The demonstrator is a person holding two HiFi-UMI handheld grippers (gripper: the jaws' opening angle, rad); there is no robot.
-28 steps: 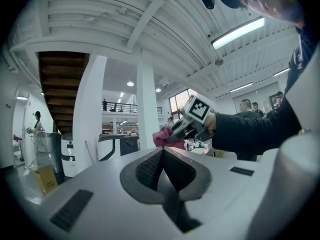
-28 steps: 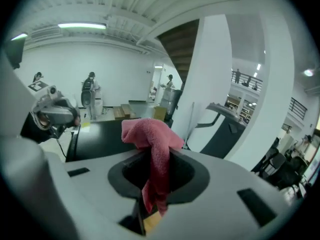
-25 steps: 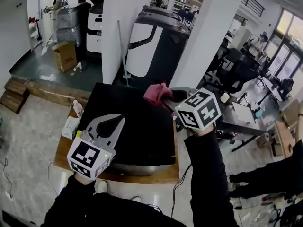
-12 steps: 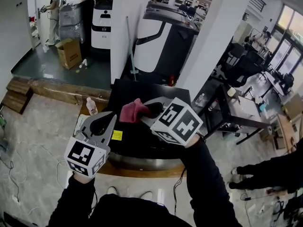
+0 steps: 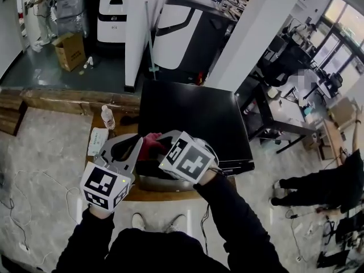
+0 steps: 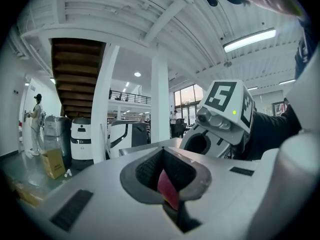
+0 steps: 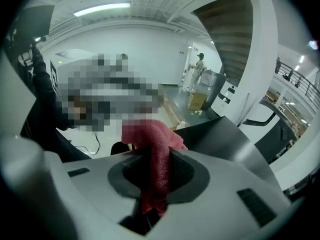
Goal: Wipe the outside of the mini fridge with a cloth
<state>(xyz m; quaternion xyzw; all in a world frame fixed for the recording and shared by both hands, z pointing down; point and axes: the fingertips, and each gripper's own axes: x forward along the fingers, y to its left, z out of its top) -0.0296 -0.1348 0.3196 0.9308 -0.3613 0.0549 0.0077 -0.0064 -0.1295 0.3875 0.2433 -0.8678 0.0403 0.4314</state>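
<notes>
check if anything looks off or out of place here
Nothing spilled or damaged. One oddity: the crumpled red cloth is clamped in the right gripper, a corner also pinched by the left gripper, by the black mini fridge front corner.

right gripper (image 5: 154, 148) holds a red cloth (image 5: 148, 143) by the black mini fridge (image 5: 196, 112), left gripper (image 5: 136, 145) beside it.

The cloth (image 7: 156, 151) looks like fuzzy terry fabric. The mini fridge (image 5: 193, 115) top is smooth black with a dull sheen (front edge looks metallic). The counter (image 5: 170, 197) is plain wood, and the right claw (image 7: 152, 158) is matt grey plastic.
</notes>
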